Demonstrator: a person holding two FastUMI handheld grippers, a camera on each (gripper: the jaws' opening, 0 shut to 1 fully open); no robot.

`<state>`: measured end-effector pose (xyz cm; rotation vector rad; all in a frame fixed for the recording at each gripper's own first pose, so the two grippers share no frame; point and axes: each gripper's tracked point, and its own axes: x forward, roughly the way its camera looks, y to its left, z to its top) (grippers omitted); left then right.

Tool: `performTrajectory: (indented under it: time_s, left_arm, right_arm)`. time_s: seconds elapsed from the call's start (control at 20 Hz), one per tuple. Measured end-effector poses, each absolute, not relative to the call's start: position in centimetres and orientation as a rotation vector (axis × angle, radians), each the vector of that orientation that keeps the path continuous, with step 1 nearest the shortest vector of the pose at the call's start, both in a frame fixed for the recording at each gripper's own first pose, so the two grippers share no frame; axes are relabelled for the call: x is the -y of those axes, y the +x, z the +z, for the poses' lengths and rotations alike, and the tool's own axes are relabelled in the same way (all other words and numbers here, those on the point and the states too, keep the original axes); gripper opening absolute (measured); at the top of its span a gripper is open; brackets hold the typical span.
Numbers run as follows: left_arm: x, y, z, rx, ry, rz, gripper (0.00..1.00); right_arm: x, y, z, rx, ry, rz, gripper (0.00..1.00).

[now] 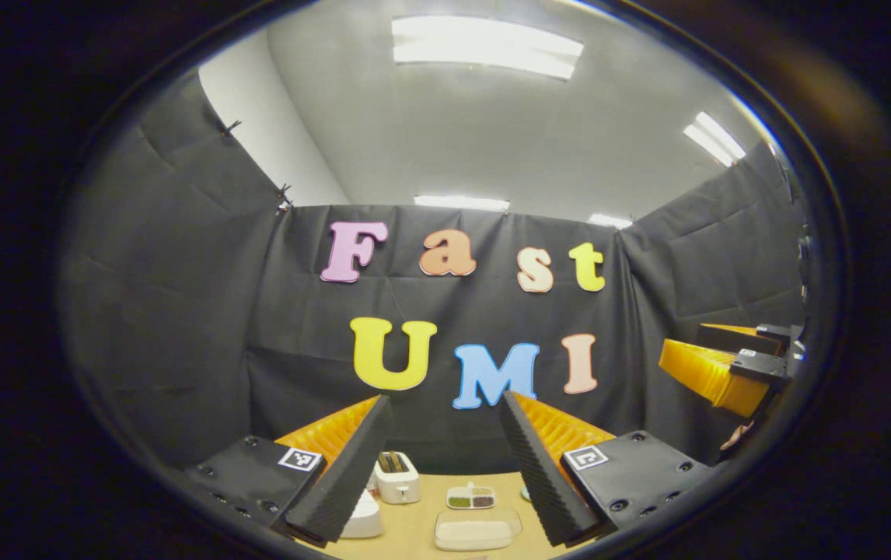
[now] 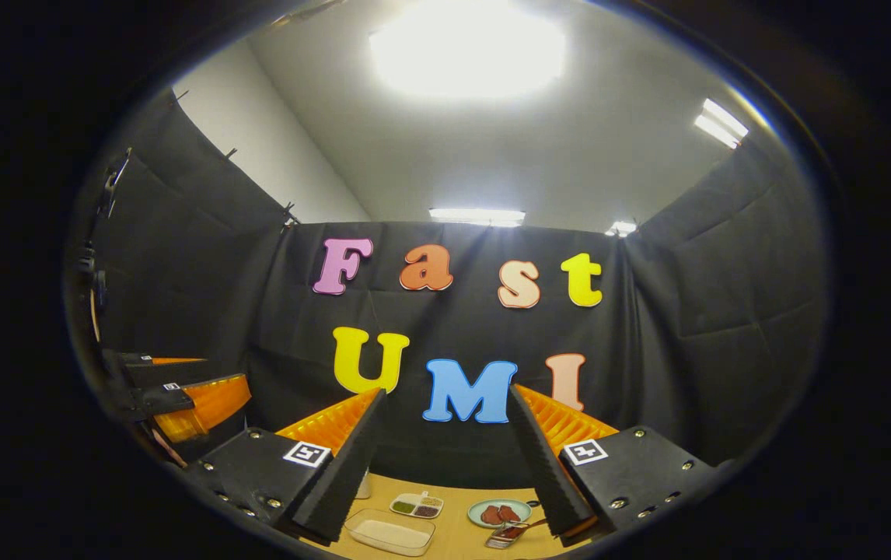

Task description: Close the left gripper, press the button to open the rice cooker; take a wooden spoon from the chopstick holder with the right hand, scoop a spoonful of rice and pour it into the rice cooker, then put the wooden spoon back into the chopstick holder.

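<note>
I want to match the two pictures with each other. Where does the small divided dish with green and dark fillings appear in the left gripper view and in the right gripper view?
Left gripper view: the divided dish lies low at the centre, between the left gripper's fingers.
Right gripper view: it lies low, left of centre.
Shared landmark: the clear shallow tray sits just in front of it.
</note>
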<state>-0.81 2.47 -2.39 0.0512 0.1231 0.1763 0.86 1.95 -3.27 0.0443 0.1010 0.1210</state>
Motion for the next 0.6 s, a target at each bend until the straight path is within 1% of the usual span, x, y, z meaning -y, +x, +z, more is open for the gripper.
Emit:
performTrajectory:
  time_s: [0.3,0.45,0.5,0.6]
  left_arm:
    - [-2.8,-1.5,-4.6,-0.187,0.102,0.265,0.94]
    - [-4.7,-2.6,-5.5,-0.215,0.145,0.339,0.95]
    - [-5.5,-2.9,-6.1,-0.22,0.156,0.357,0.98]
    - [-7.4,-2.8,-8.2,-0.249,0.166,0.371,0.98]
  right_arm:
    - [-2.6,1.1,-5.5,-0.132,0.078,0.187,0.93]
    - [-4.4,1.6,-6.7,-0.151,0.109,0.239,0.93]
    - [-5.0,1.7,-6.8,-0.152,0.117,0.245,0.93]
    - [-5.8,2.1,-7.4,-0.163,0.124,0.239,0.93]
